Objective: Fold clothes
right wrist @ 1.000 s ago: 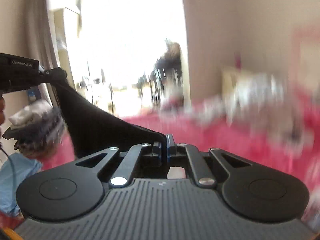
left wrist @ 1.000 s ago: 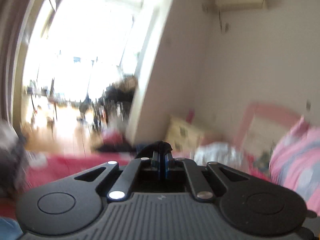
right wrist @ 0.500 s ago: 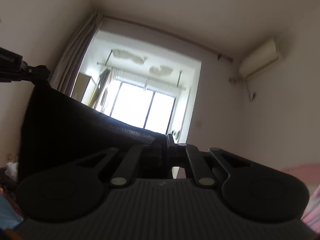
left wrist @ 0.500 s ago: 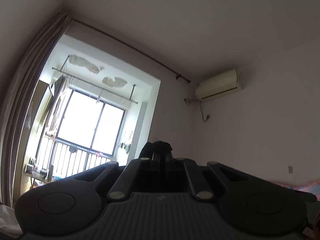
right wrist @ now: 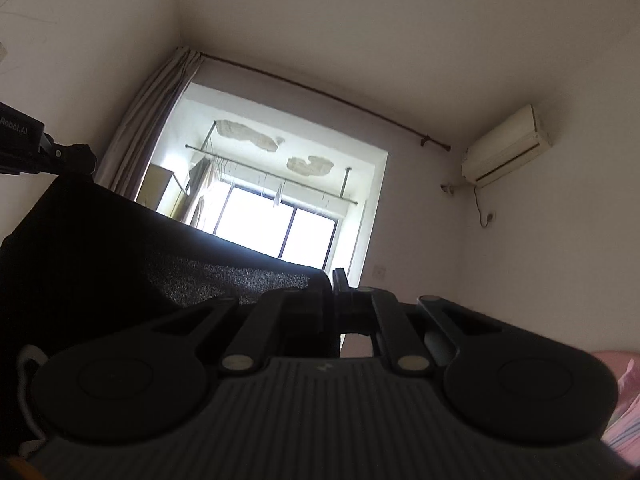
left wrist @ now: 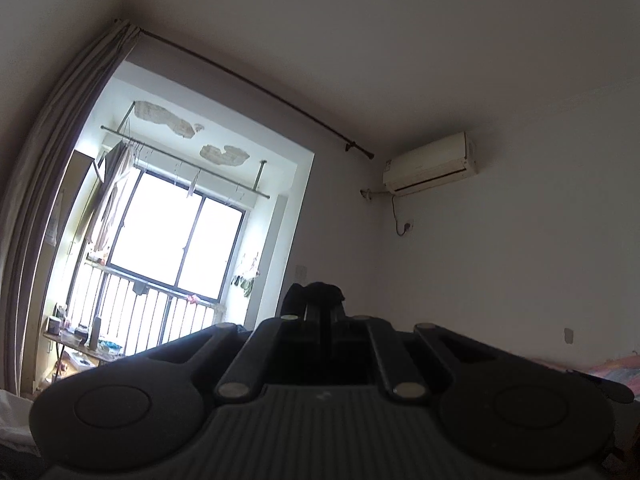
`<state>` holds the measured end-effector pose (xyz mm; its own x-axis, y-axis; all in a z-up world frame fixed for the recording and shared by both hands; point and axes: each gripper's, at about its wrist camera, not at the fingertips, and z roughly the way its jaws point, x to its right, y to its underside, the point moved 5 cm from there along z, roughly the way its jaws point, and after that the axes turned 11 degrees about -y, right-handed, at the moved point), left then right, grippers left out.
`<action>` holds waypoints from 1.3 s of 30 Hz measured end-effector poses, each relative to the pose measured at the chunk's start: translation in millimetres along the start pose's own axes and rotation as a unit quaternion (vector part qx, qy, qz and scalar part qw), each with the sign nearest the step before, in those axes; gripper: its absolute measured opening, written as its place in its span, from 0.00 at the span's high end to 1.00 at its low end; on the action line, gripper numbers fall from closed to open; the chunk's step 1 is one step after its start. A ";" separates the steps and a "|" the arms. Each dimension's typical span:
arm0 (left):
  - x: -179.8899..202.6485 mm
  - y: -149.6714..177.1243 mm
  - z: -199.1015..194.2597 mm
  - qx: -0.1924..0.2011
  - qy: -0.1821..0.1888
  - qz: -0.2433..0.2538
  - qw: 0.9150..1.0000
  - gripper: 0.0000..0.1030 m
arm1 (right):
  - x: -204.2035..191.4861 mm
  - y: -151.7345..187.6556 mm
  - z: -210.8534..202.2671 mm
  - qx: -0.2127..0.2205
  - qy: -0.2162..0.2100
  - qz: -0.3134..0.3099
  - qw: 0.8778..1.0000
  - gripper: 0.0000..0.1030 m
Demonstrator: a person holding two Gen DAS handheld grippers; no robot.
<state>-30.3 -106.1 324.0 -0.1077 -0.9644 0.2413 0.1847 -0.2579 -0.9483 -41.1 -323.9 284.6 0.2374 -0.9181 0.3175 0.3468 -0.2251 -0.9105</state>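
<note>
A black garment [right wrist: 100, 248] hangs stretched in the air between my two grippers. My right gripper [right wrist: 333, 280] is shut on one corner of its top edge. In the right wrist view my left gripper [right wrist: 74, 156] pinches the other corner at the upper left. In the left wrist view my left gripper [left wrist: 320, 300] is shut, with a bunch of the black garment [left wrist: 320, 289] sticking out above the fingertips. Both cameras point up at the ceiling, so the rest of the garment is hidden below.
A bright balcony window [left wrist: 172, 236] with drying racks fills the left. A curtain [left wrist: 44, 184] hangs beside it. An air conditioner [left wrist: 430, 168] sits high on the right wall. A pink striped quilt [right wrist: 624, 400] shows at the lower right.
Both grippers have lifted and tilted upward with the black garment; the views went from the red bed and room floor to the ceiling. Both stay shut on it.
</note>
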 end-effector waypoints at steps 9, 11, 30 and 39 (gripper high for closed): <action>-78.7 121.5 107.9 -0.120 -0.067 0.003 0.990 0.94 | -11.0 102.1 109.4 -0.090 -0.035 -0.002 0.995 0.97; -99.9 163.2 139.9 -0.156 -0.089 0.012 0.984 0.94 | -18.9 139.3 144.0 -0.124 -0.047 -0.007 0.991 0.97; -230.2 560.6 330.8 -0.483 -0.175 0.126 0.849 0.63 | -112.3 573.7 351.6 -0.501 -0.157 0.143 0.839 0.91; -224.2 514.8 312.5 -0.440 -0.181 0.080 0.876 0.33 | -85.0 560.7 310.0 -0.491 -0.163 0.214 0.829 0.30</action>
<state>394.2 -40.7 -154.0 0.1974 -0.9803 -0.0109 -0.6733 -0.1274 -0.7283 414.5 -270.9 -170.7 0.4355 -0.8816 -0.1820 -0.7000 -0.2045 -0.6843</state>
